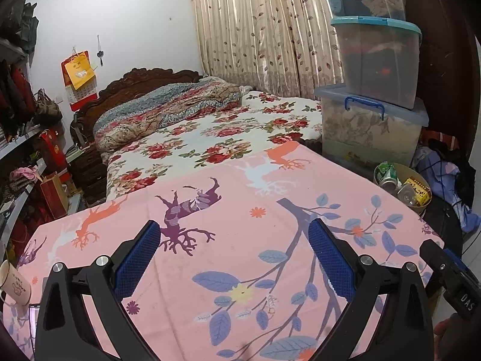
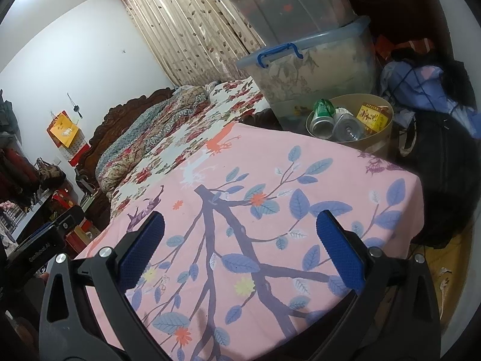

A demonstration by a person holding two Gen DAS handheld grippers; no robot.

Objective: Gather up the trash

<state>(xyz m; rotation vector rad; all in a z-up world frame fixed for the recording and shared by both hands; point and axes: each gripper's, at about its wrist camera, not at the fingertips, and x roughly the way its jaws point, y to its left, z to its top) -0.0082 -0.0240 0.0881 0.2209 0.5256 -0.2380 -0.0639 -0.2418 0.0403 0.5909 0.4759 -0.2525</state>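
A round beige bin (image 1: 422,207) (image 2: 380,144) stands past the far right corner of the pink patterned tablecloth (image 1: 240,240) (image 2: 270,210). Inside it lie a green can (image 1: 386,170) (image 2: 323,108), a clear crushed bottle (image 2: 345,128) and a yellow carton (image 1: 416,191) (image 2: 372,117). My left gripper (image 1: 234,249) hovers open above the cloth with nothing between its blue pads. My right gripper (image 2: 240,240) is open too, over the right half of the cloth. The right gripper's black body (image 1: 451,276) shows at the lower right edge of the left wrist view.
A white mug (image 1: 15,282) sits at the table's near left corner. Stacked plastic storage boxes (image 1: 375,90) (image 2: 309,69) rise behind the bin. A bed with a floral cover (image 1: 210,132) lies beyond the table. Shelves with bags (image 1: 27,150) line the left. Dark bags (image 2: 445,165) sit on the right.
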